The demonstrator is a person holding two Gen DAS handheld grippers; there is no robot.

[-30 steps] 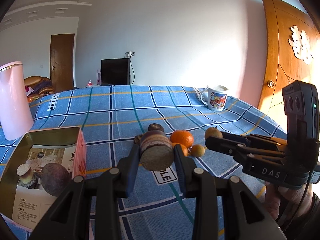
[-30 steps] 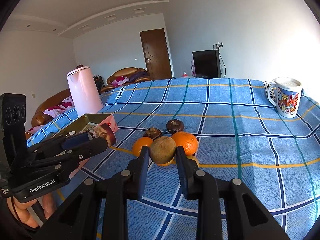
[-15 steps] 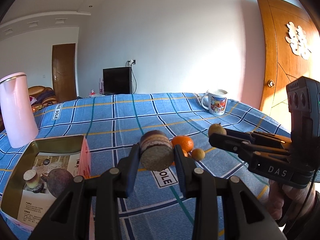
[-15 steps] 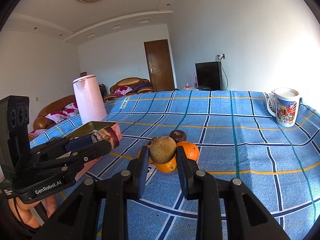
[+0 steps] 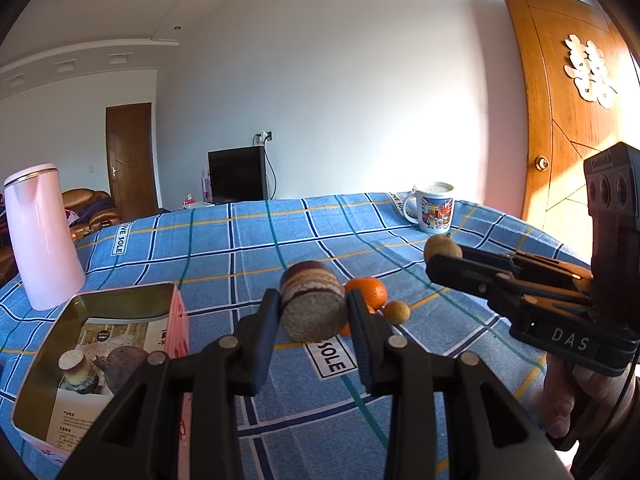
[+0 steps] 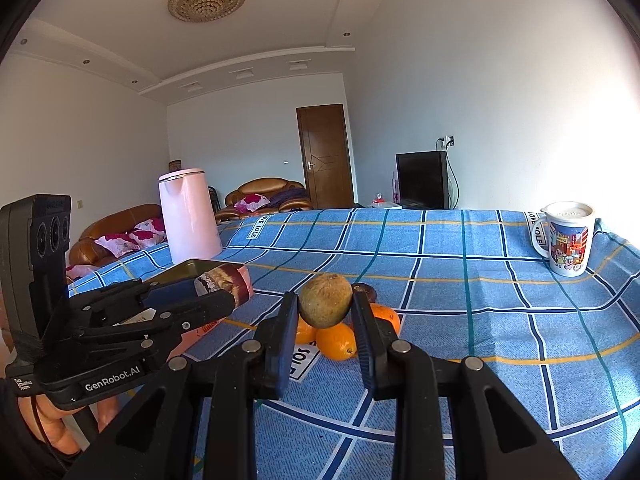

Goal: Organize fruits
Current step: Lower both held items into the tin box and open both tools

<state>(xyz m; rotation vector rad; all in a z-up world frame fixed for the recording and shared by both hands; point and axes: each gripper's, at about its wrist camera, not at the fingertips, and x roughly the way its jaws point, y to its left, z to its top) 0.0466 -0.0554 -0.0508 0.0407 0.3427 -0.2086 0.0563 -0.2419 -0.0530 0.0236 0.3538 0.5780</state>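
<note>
I note my left gripper (image 5: 313, 312), fingers clamping the cut fruit piece (image 5: 313, 306), nearer the box (image 5: 120, 300) lying lower-left; right gripper (image 6: 325, 307) clamps a brown fruit (image 6: 325, 305).

We see plain white walls (image 6: 500, 80), a dark brown panelled door (image 6: 325, 156), a brown leather sofa (image 6: 266, 196), a black television (image 6: 422, 179), and sunlight warming an orange wooden door (image 5: 560, 120).
</note>
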